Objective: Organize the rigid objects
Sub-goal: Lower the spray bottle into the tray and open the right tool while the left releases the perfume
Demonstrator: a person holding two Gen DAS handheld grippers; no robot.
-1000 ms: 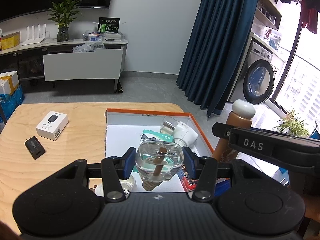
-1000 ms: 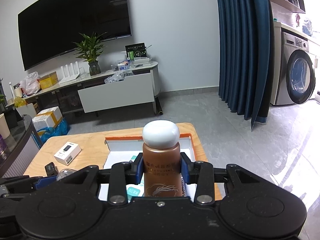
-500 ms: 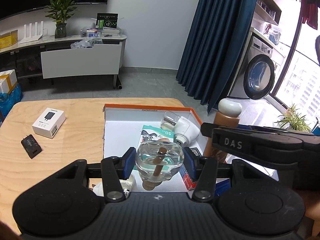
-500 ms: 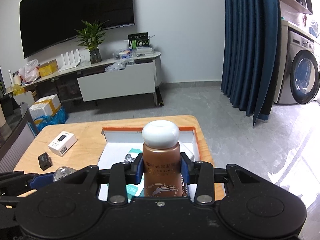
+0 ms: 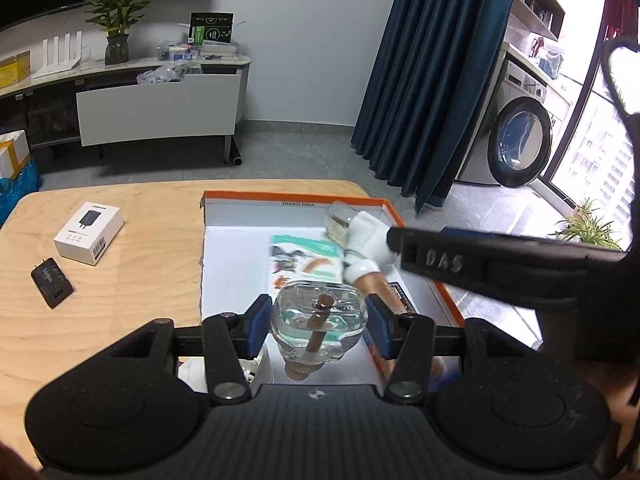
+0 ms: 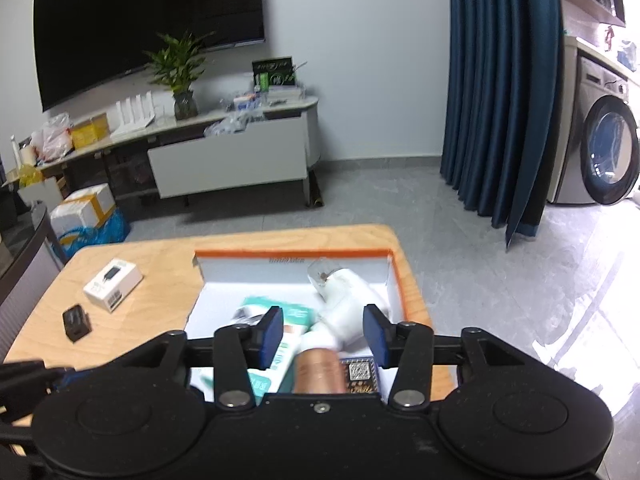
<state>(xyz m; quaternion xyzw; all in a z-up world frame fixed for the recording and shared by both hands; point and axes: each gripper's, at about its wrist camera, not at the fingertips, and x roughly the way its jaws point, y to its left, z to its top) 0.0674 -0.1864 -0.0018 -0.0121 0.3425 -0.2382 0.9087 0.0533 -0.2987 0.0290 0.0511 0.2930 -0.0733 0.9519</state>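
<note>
My left gripper (image 5: pixel 319 330) is shut on a clear glass perfume bottle (image 5: pixel 320 308), held over the near end of the orange-rimmed white box (image 5: pixel 296 194). My right gripper (image 6: pixel 323 334) hangs over the same box with its jaws opening. The brown bottle with a white cap (image 6: pixel 320 372) has slipped out from between them; it lies tilted and blurred in the box, and the blue pads (image 6: pixel 272 332) stand apart from it. In the left wrist view the brown bottle (image 5: pixel 376 286) shows under the right gripper's black finger (image 5: pixel 440 258).
Inside the box lie a teal packet (image 5: pixel 316 256), a white bottle (image 5: pixel 368 236) and a small glass bottle (image 5: pixel 336 216). A white charger box (image 5: pixel 89 232) and a black adapter (image 5: pixel 52 286) sit on the wooden table (image 5: pixel 140 280) to the left. The table's right edge runs beside the box.
The right gripper's jaws have parted and the brown bottle has dropped from upright between them into the box. The left gripper keeps its hold on the glass bottle.
</note>
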